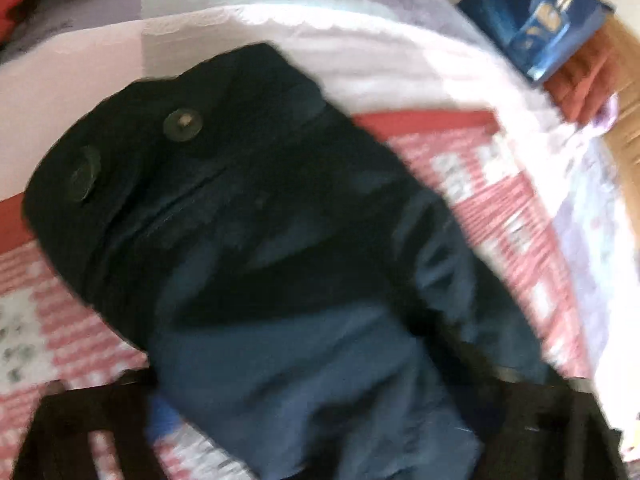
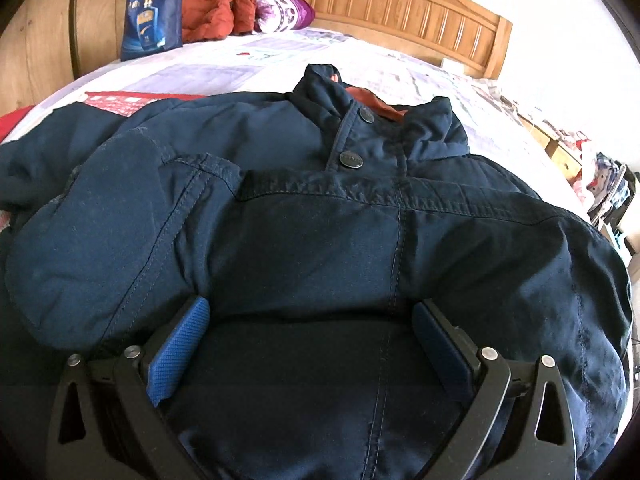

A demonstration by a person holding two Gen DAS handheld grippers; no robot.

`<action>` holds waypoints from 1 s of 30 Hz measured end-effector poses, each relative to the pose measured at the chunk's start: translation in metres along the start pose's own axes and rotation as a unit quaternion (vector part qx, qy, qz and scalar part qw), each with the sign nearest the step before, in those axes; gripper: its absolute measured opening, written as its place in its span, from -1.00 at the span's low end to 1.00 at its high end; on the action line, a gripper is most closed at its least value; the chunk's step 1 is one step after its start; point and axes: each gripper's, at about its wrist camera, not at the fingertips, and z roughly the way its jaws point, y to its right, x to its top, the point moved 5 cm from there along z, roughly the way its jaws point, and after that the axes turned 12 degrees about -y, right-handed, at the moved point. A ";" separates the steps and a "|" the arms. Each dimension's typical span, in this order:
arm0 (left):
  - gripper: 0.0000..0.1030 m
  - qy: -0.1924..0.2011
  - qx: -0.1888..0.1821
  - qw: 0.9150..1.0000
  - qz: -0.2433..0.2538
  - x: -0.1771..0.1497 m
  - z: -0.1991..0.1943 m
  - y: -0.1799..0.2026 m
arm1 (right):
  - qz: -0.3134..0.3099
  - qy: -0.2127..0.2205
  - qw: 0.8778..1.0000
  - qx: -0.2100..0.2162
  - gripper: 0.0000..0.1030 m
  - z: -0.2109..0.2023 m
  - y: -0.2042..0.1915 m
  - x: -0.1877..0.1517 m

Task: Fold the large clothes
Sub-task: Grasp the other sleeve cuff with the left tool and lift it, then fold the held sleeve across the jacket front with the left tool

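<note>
The navy jacket [image 2: 320,240] lies front-up on the bed [image 2: 248,60], collar [image 2: 352,96] toward the wooden headboard [image 2: 360,4], so that the body forms a flat base for folding. One sleeve [image 2: 92,240] is laid across the chest on the side away from the headboard's far end; this placement judges as a first fold already made to narrow the garment. The two snap buttons [image 2: 352,159] below the collar mark the centre line and serve as a reference for keeping the fold symmetric. The right gripper [image 2: 312,344] rests low over the lower body of the jacket, its blue-padded fingers [image 2: 178,350] set wide apart with cloth between them but not pinched; this posture suits pressing or a fresh grasp of the hem. The left gripper [image 1: 312,432] view is heavily blurred: dark jacket fabric fills the space where its fingers would show, and whether they stand apart or are clamped on the cloth cannot be told. A blue shopping bag [image 2: 154,16], an orange garment [image 2: 216,8] and a purple patterned pillow [image 2: 284,10] sit near the headboard, well apart from the jacket, leaving the fold area unobstructed
</note>
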 end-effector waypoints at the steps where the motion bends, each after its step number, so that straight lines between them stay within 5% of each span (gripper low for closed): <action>1: -0.08 0.000 -0.007 1.000 0.001 0.003 -0.001 0.001 | 0.000 0.000 1.000 0.000 1.00 0.000 0.000 0.000; 4: -0.56 0.009 -0.020 1.000 0.022 0.008 -0.010 0.007 | 0.000 0.000 1.000 0.000 1.00 0.000 0.000 0.000; 10: -0.66 0.050 -0.015 0.996 0.077 0.005 -0.044 0.038 | 0.003 -0.002 1.000 0.002 1.00 0.002 0.000 0.001; 15: -0.67 0.095 -0.034 0.979 0.175 -0.010 -0.099 0.094 | 0.005 -0.004 1.000 0.004 1.00 0.003 0.001 0.002; 23: -0.68 0.131 -0.108 0.927 0.334 -0.090 -0.182 0.231 | 0.005 -0.008 1.000 0.002 1.00 0.004 0.001 0.003; 30: -0.68 0.098 -0.167 0.860 0.472 -0.225 -0.200 0.348 | 0.026 -0.033 0.999 0.017 1.00 -0.024 0.017 0.017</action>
